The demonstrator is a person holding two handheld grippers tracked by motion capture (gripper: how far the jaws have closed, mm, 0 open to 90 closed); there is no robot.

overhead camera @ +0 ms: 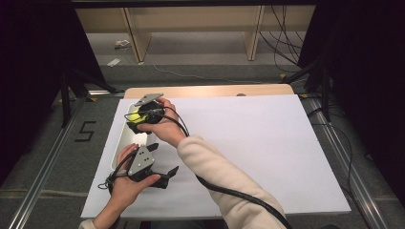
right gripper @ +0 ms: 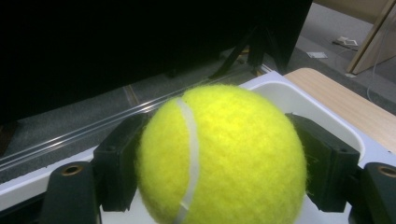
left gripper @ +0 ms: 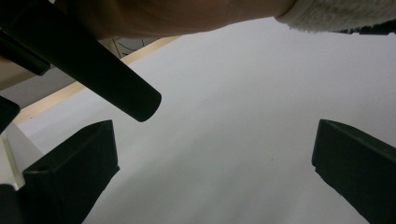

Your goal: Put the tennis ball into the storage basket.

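Observation:
A yellow tennis ball (right gripper: 233, 163) sits between the two black jaws of my right gripper (right gripper: 220, 140), which is shut on it. In the high view this gripper (overhead camera: 138, 119) has reached across to the table's left side and holds the tennis ball (overhead camera: 134, 115) over the far end of a white tray (overhead camera: 121, 143). My left gripper (overhead camera: 165, 158) hovers low near the front left of the table, just beside the tray, pointing right. In its own view the left gripper (left gripper: 215, 144) is open with its jaws wide apart and nothing between them.
A white sheet (overhead camera: 248, 143) covers the wooden table (overhead camera: 215, 90). The right forearm in a cream sleeve (overhead camera: 224, 176) crosses diagonally over the front of the table, with its black cable (overhead camera: 239, 195) trailing. Black stands and cables flank the table.

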